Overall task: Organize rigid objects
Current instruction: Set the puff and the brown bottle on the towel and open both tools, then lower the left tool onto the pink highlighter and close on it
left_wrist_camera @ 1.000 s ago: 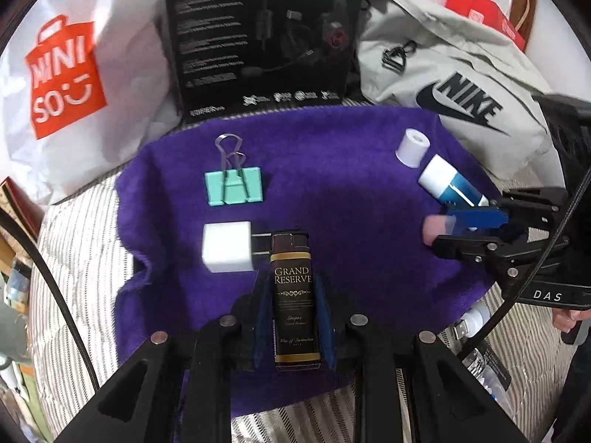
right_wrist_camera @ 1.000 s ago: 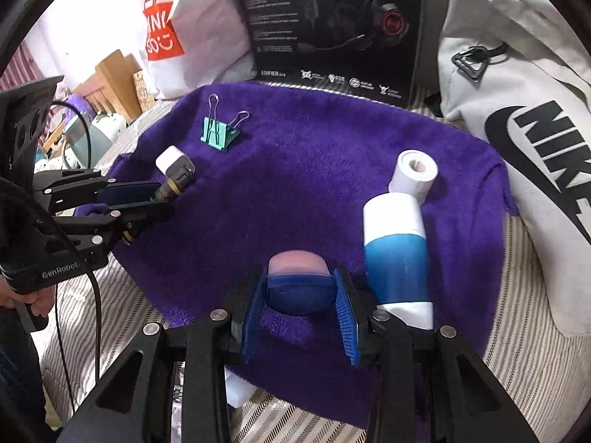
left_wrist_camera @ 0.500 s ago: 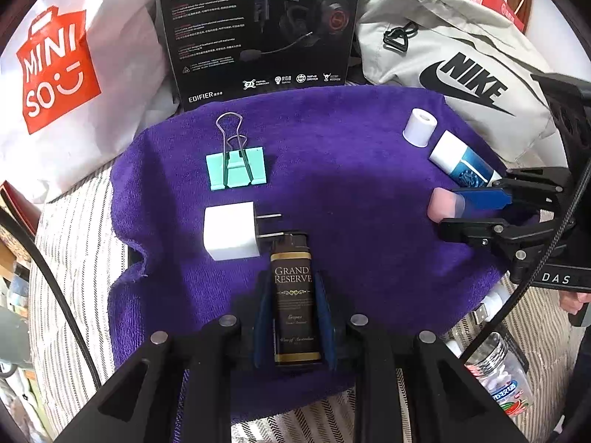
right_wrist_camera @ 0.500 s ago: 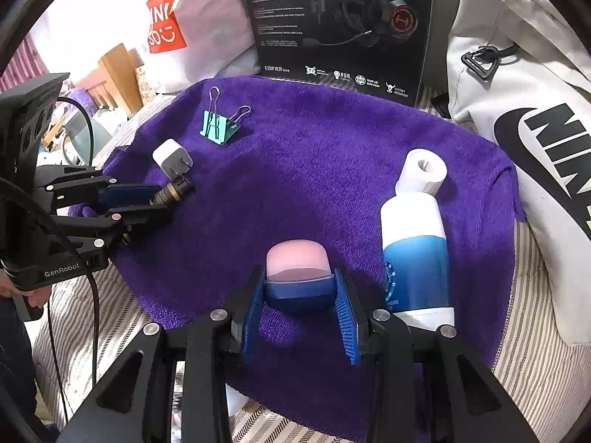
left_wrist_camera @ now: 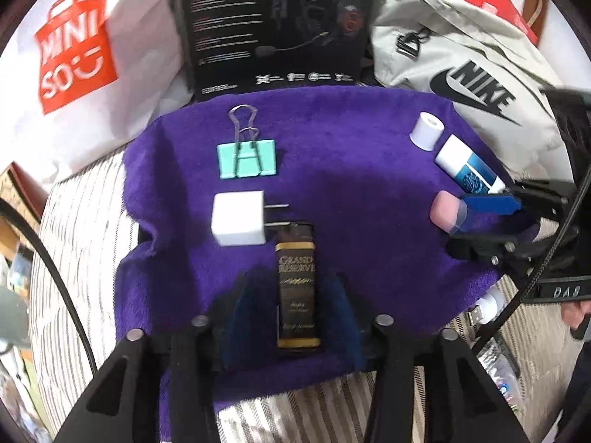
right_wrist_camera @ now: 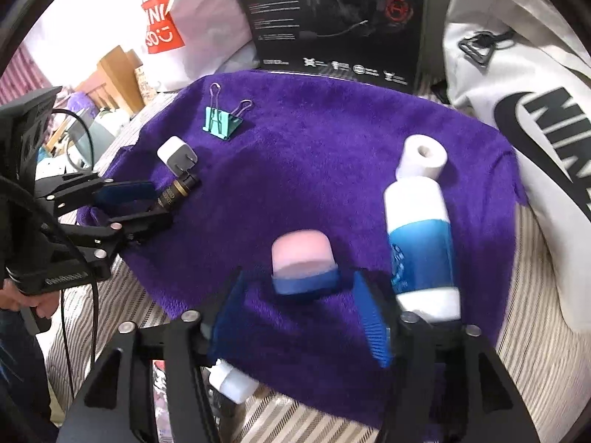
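Observation:
A dark lighter (left_wrist_camera: 297, 288) labelled Grand Reserve lies on the purple towel (left_wrist_camera: 351, 155), between the spread fingers of my open left gripper (left_wrist_camera: 293, 280). Its top end touches the prongs of a white charger plug (left_wrist_camera: 238, 217). A pink block with a blue sleeve (right_wrist_camera: 301, 258) rests on the towel between the parted fingers of my open right gripper (right_wrist_camera: 300, 277). Just right of it lies a blue-and-white tube (right_wrist_camera: 419, 243), with a white cap (right_wrist_camera: 423, 157) at its far end. A teal binder clip (right_wrist_camera: 221, 123) sits at the far left.
A black headset box (left_wrist_camera: 277, 26) stands behind the towel, with a white Miniso bag (left_wrist_camera: 74, 55) on the left and a grey Nike bag (left_wrist_camera: 472, 74) on the right. Striped bedding (left_wrist_camera: 81, 221) surrounds the towel. Small items (left_wrist_camera: 487, 304) lie off its right edge.
Both grippers have opened: the left one let the lighter go next to the charger, and the right one let go of the pink block next to the tube.

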### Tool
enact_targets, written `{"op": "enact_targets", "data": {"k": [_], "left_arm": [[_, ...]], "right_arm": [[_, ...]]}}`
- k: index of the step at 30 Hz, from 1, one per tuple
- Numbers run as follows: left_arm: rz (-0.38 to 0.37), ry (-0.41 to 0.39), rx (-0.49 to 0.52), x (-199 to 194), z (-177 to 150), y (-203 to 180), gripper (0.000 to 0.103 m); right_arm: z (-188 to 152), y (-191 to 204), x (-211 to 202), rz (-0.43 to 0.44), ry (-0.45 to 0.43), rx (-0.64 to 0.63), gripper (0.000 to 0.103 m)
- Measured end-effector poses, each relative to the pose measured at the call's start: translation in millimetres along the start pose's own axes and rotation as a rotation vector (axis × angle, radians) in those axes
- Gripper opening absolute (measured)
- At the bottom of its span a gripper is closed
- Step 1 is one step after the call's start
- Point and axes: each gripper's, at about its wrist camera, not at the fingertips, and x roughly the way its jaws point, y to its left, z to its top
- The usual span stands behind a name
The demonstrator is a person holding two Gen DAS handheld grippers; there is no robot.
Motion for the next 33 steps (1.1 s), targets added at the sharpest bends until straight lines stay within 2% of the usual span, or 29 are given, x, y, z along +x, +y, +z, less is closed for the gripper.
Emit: {"op": "enact_targets", "data": {"k": [2, 4, 6, 10, 15, 21, 26, 30, 33], "left_arm": [[-0.013, -0.02, -0.019, -13, -4, 0, 0.045], [-0.007, -0.037, -0.007, -26, -9, -5, 0.05], [-0.002, -0.064, 0.01, -42, -17, -15, 0.055], [-0.029, -0.076, 0.048, -59, -41, -39, 0.055], [-0.073, -0.049, 0.033, -58, -67, -55, 0.055], [-0.074, -0.004, 0.038, -41, -79, -70, 0.055], [-0.058, 0.012, 0.05, -34, -79, -83, 0.055], [0.017, 0.022, 0.092, -26, -79, -96, 0.056], [0.037, 0.014, 0.09, -30, -82, -93, 0.058]], "right_arm": [[-7, 1, -10, -0.006, -0.009, 0.02, 0.06], [-15, 2, -23, -0.004, -0.03, 0.033, 0.062], [-22, 3, -35, -0.015, -0.048, 0.044, 0.069], [-49, 3, -67, -0.027, -0.097, 0.082, 0.072], [-82, 2, -91, -0.04, -0.112, 0.13, 0.072], [-126, -1, -103, -0.04, -0.096, 0.193, 0.072], [-153, -4, -107, -0.053, -0.074, 0.222, 0.072], [-163, -6, -109, -0.044, -0.077, 0.243, 0.072], [-168, -5, -113, -0.048, -0.082, 0.238, 0.072]]}}
